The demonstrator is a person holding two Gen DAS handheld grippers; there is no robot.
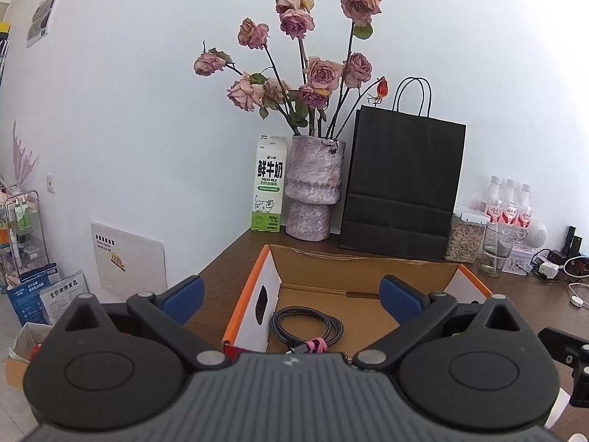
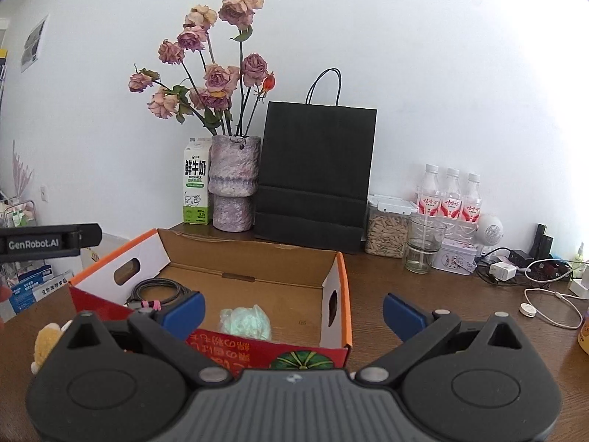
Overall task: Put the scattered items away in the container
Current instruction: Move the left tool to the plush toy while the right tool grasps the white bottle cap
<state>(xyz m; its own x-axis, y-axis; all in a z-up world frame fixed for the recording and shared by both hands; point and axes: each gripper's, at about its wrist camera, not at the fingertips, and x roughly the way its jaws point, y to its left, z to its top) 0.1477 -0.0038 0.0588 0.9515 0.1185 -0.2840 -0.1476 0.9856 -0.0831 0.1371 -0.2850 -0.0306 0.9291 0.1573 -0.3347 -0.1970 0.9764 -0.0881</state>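
Cardboard, orange-edged and open-topped, the box (image 1: 362, 258) fills the lower centre of the left wrist view on the brown tabletop (image 1: 228, 261); a coiled braided cable (image 1: 307, 326) lies inside at its left, between the spread, empty blue fingers of the left tool (image 1: 291, 293). In the right wrist view the same box sits lower left, holding the cable and a pale green crumpled bag (image 2: 246, 322), while the right tool (image 2: 294, 309) gapes wide, gripping nothing.
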